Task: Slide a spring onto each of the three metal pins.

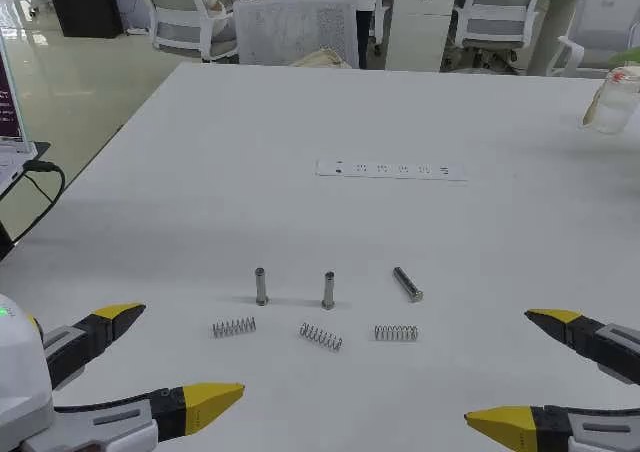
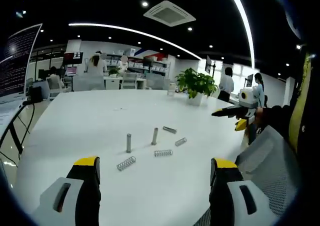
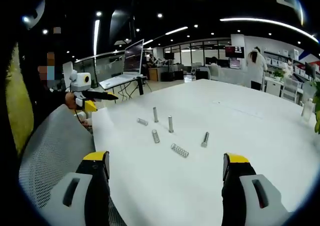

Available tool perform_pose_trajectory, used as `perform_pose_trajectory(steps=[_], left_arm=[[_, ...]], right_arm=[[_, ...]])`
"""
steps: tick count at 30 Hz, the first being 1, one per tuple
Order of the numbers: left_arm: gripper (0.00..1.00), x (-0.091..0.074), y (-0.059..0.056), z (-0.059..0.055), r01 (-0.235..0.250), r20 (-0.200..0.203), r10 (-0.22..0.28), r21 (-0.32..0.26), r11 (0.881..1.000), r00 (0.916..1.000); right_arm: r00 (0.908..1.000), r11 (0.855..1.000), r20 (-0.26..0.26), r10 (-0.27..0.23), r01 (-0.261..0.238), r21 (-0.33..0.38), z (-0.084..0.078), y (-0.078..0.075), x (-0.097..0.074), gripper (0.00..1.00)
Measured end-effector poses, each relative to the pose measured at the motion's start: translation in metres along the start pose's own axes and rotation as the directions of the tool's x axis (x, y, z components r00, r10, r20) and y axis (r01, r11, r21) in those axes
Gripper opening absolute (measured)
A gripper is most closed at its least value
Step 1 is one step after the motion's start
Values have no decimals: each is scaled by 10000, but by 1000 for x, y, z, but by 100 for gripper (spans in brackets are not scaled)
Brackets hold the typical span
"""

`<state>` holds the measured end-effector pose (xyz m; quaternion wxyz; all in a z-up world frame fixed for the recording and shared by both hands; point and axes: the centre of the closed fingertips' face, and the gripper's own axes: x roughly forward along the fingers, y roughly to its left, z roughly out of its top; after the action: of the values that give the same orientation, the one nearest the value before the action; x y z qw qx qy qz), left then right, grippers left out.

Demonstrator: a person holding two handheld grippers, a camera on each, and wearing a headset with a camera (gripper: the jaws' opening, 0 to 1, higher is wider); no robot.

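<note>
With the left gripper (image 1: 190, 349) and right gripper (image 1: 498, 366) both wide open and empty, and the pins (image 1: 328, 289) and springs (image 1: 321, 336) lying on the person's side of the power strip (image 1: 392, 170), a careless pinch could topple an upright pin or send a light spring rolling off.

No legible text; perhaps tiny print on the white strip (image 1: 392, 169), too small
</note>
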<state>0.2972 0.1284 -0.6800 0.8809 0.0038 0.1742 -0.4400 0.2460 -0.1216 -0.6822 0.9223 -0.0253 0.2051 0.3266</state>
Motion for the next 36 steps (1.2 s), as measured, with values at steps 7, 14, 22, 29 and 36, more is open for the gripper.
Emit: perform_pose_trajectory(steps=[7,14,22,29,36], left_arm=[[87,0,1,0,5,-43,-5,30,10000,10000],[87,3,0,-1,72,-116,-71,28,10000,9999],[86,4,-1,0,119,-134,-119,25,9999,9998],[86,3,1,-1,47,-155,-47,-24,10000,9999],[86,6,3,-3,42,-283,-44,-51,10000,9996]], right_arm=[[10000,10000,23,-54,54,-12,1,-1,0,93],[9999,9999,101,-130,130,3,4,0,-2,92],[9999,9999,75,-152,151,54,3,-1,-3,92],[10000,10000,-3,-68,68,38,3,-2,2,92],[10000,10000,-65,34,-33,61,2,-2,4,92]])
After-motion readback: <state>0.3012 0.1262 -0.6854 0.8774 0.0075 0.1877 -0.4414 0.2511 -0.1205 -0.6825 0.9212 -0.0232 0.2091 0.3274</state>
